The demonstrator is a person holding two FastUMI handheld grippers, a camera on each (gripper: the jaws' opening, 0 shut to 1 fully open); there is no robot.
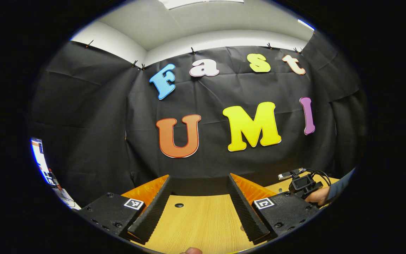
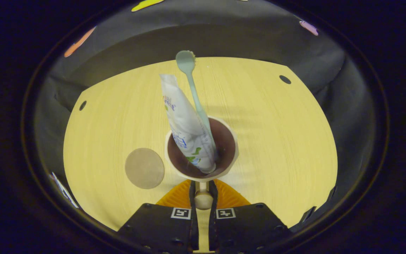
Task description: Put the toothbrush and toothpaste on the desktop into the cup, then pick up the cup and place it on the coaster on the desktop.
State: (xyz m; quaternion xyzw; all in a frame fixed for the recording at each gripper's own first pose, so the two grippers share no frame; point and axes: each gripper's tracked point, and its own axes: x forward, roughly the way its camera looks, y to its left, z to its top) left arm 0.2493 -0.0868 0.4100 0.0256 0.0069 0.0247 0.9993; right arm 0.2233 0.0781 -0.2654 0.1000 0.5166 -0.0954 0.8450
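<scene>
In the right gripper view a cream cup with a dark inside hangs above the wooden desktop. A white toothpaste tube and a pale green toothbrush stand inside it, leaning away. My right gripper is shut on the cup's handle, which sits pinched between both fingers. A round brown coaster lies on the desktop just left of the cup. In the left gripper view my left gripper is open over bare wood, with nothing between its fingers.
The black cloth wall closes off the far edge of the desktop. At the right of the left gripper view a hand holds the other gripper's camera unit. Small dark holes dot the desktop.
</scene>
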